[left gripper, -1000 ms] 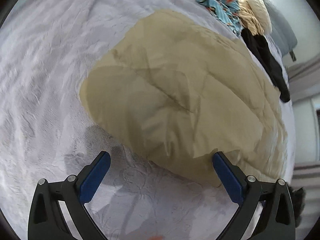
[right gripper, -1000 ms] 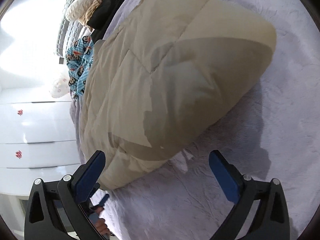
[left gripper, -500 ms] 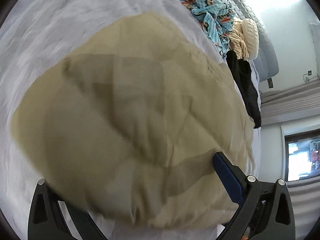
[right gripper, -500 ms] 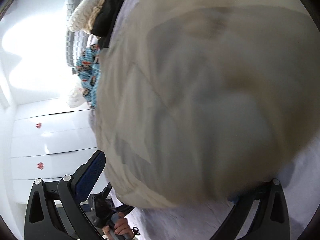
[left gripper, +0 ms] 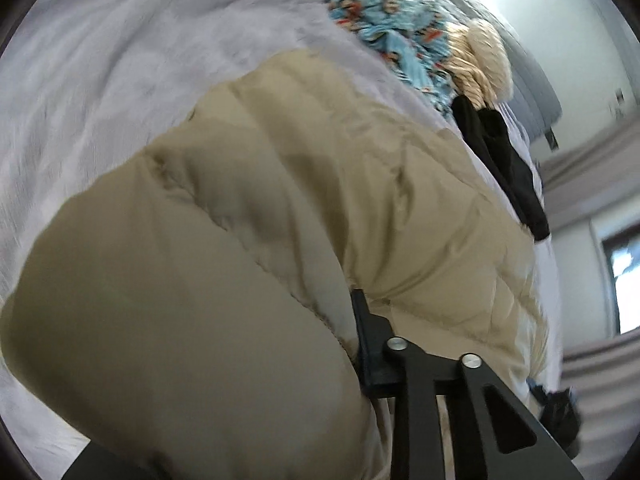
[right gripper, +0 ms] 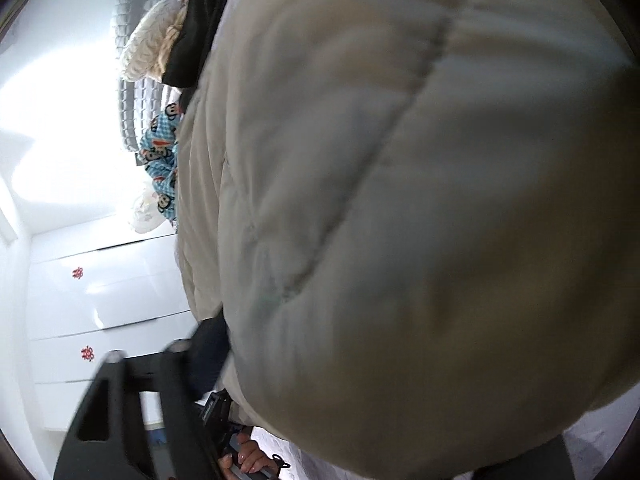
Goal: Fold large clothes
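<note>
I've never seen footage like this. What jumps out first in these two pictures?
A big puffy beige quilted coat fills most of both views, lying on a pale grey bedspread. The jaws of the left gripper and the right gripper are closing, with folds of the coat between them. Behind it, near the headboard, sit a bright blue cartoon-print garment, a cream knitted piece and a black garment.
</note>
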Demonstrator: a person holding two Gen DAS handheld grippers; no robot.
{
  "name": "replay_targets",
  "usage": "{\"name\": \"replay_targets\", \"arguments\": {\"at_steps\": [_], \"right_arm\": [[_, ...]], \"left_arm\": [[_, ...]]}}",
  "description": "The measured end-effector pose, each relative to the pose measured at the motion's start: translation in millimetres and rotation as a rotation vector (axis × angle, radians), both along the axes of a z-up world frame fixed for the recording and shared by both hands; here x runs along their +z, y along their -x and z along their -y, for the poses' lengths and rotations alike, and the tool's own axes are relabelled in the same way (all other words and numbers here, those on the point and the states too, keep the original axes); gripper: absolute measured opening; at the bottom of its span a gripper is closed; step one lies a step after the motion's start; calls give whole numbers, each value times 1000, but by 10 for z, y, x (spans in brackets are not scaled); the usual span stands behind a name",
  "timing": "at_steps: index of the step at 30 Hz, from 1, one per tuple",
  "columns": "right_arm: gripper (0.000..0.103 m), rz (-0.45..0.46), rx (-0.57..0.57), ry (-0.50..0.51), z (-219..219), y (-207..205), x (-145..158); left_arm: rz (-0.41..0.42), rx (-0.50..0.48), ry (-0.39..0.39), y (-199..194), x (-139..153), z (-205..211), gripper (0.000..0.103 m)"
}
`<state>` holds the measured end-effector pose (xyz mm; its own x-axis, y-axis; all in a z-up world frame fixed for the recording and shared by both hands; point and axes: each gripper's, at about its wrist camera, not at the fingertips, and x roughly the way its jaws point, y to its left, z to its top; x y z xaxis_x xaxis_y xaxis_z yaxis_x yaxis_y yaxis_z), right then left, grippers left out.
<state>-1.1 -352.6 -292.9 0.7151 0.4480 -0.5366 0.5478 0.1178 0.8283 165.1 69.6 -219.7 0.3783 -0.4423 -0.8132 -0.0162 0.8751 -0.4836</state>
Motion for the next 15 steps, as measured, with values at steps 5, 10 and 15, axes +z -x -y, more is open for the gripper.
{"name": "replay_targets", "arguments": {"at_steps": [5, 10, 15], "right_arm": [[31, -6, 2, 63, -45, -18, 161], [24, 24, 13, 107, -86, 30, 365], [23, 24, 23, 136, -186, 69, 530]], "left_arm": [[103, -98, -95, 130, 251, 72, 21], [161, -171, -106, 238, 506, 58, 20], [199, -230, -134, 425, 677, 5, 20]]}}
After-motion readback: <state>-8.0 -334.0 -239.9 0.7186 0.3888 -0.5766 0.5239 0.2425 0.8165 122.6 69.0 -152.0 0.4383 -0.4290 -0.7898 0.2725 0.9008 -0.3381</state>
